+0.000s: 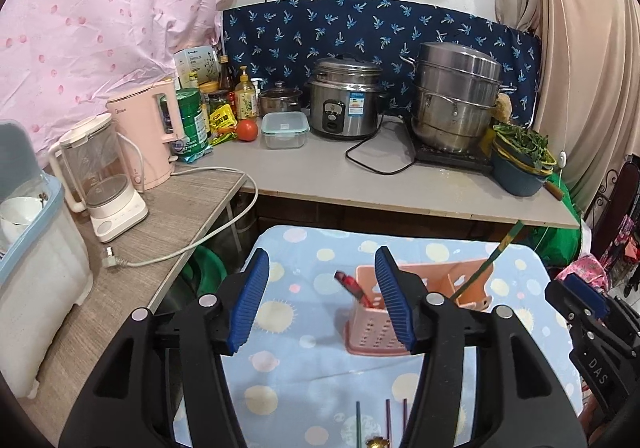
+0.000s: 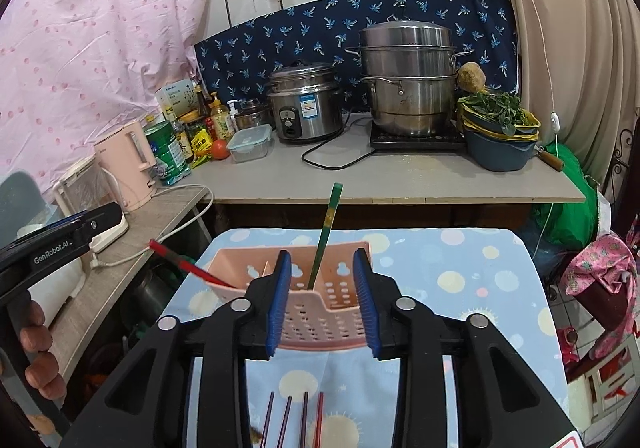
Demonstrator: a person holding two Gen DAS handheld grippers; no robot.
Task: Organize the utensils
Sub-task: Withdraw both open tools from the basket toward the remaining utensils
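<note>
We see the pink perforated plastic utensil holder (image 2: 320, 308) standing on the bench's blue dotted cloth (image 2: 460, 288), a green chopstick (image 2: 325, 236) and a red one (image 2: 180, 262) leaning inside. More chopsticks (image 2: 296, 420) lie on the cloth nearer us. Both our left tongs (image 1: 316, 304) and right tongs (image 2: 322, 306) are released, grasping nothing.

The surface (image 2: 460, 272), covered in a pale blue cloth with dots and suns, carries a pink perforated utensil holder (image 2: 316, 316) and several thin chopsticks (image 2: 298, 420), perhaps four, lying at its near edge.
</note>
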